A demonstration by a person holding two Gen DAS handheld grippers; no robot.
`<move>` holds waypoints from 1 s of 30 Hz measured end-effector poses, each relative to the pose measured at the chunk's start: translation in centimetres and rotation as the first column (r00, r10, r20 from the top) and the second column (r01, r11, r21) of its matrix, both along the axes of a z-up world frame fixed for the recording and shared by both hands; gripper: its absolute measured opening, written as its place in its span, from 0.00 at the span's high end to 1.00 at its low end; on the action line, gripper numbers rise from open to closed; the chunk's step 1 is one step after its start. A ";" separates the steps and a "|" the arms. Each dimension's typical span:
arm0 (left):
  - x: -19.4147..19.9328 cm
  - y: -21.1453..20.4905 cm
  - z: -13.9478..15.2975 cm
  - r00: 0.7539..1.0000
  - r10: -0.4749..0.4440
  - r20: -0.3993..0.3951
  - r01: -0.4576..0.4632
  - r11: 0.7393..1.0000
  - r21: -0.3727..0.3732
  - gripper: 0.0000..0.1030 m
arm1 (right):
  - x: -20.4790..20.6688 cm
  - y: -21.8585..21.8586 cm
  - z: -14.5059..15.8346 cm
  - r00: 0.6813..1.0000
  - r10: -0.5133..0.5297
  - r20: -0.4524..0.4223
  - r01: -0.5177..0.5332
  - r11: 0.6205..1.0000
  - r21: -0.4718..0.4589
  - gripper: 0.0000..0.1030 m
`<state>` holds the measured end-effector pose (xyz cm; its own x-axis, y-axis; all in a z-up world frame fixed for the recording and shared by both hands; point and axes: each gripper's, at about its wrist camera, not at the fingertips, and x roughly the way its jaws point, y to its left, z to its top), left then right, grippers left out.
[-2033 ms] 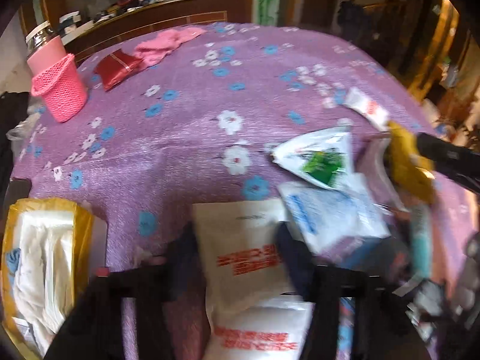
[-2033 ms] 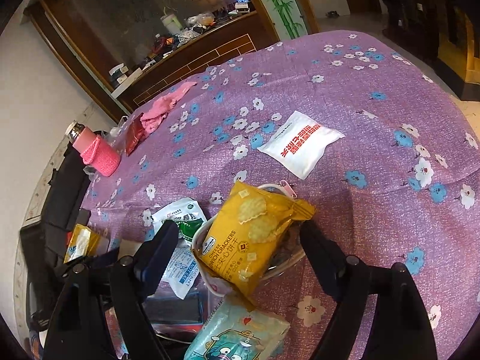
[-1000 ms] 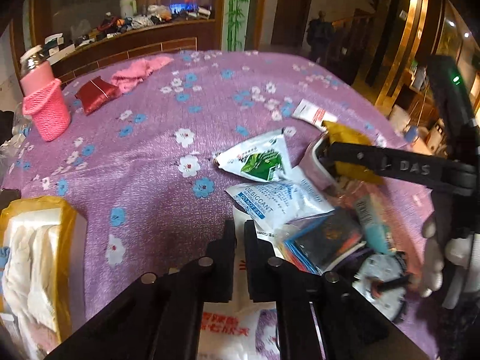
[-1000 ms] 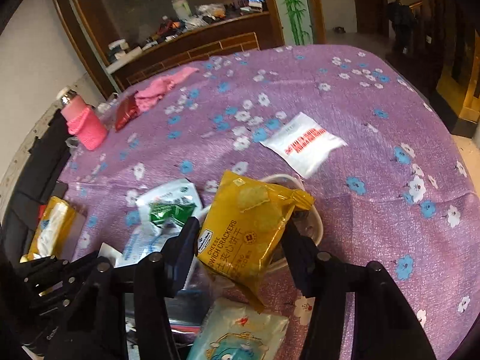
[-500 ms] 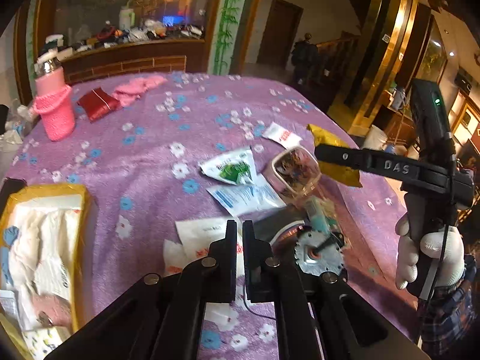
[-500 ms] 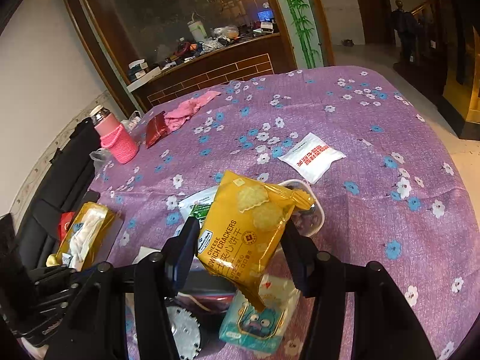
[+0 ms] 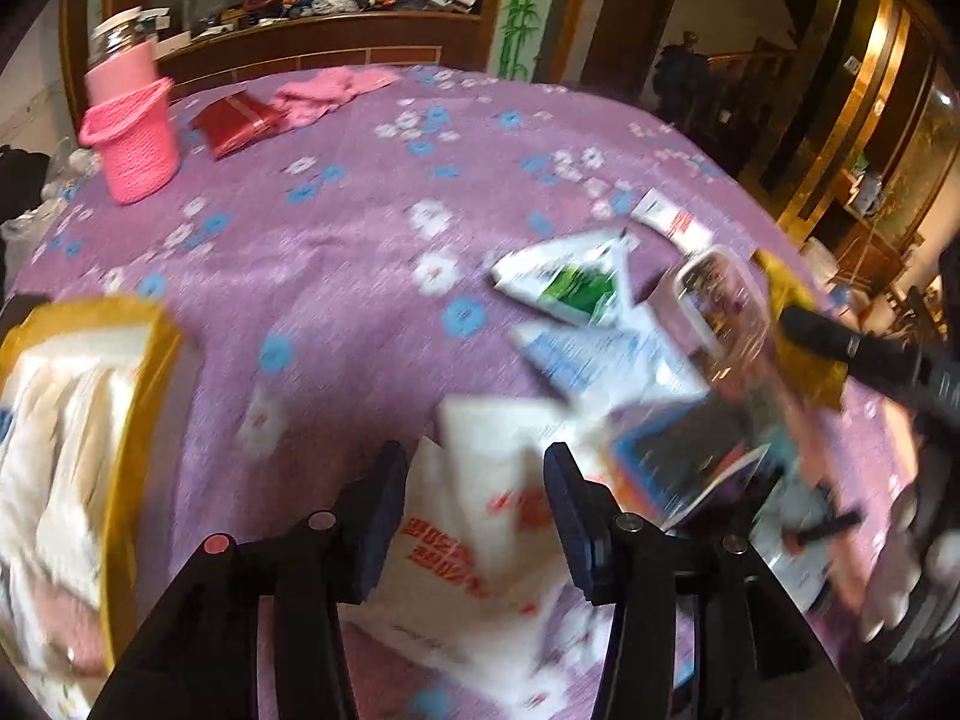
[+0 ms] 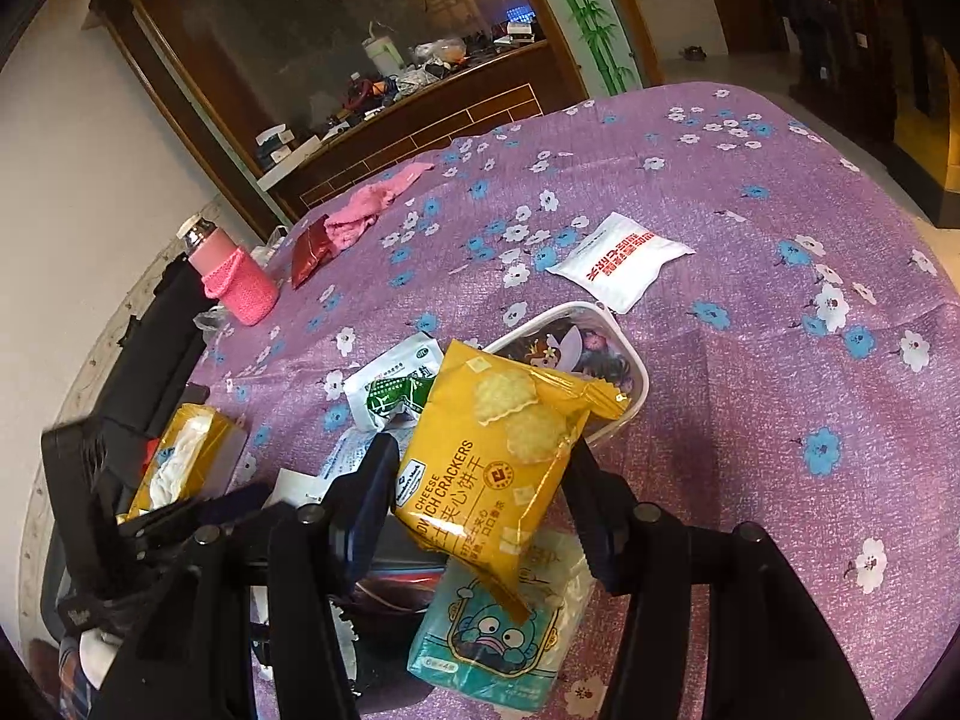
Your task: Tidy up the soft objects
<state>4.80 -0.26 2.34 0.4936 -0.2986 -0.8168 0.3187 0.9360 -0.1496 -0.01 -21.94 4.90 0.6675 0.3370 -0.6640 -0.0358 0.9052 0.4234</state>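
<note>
My left gripper (image 7: 474,510) hangs low over a white packet with red print (image 7: 480,516) that lies on the purple flowered tablecloth (image 7: 336,276). Its jaws are opening, and the packet shows between the fingers, though the pads do not press on it. The view is blurred. My right gripper (image 8: 480,492) is shut on a yellow cracker packet (image 8: 498,456), held above a clear cartoon-print pouch (image 8: 576,354). In the left wrist view the yellow packet (image 7: 804,324) shows at the right, on a black finger.
Around the pouch lie a green-white packet (image 8: 396,384), a blue-print desiccant packet (image 7: 600,360) and a teal tissue pack (image 8: 498,630). Another white packet (image 8: 624,258) lies farther off. A yellow tissue pack (image 7: 78,420), a pink sleeved bottle (image 7: 135,138), a red pouch (image 7: 237,120) and a pink cloth (image 7: 330,90) are at the left and back.
My left gripper's jaws have gone from shut to apart, and it has dropped closer to the white packet. The right gripper has shifted a little, still holding the yellow packet.
</note>
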 end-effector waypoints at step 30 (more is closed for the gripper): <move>2.7 -7.4 1.9 0.984 -0.180 -0.017 0.178 0.980 -0.087 0.76 | -0.9 -1.5 0.7 0.999 -0.020 0.049 0.017 0.999 0.044 0.47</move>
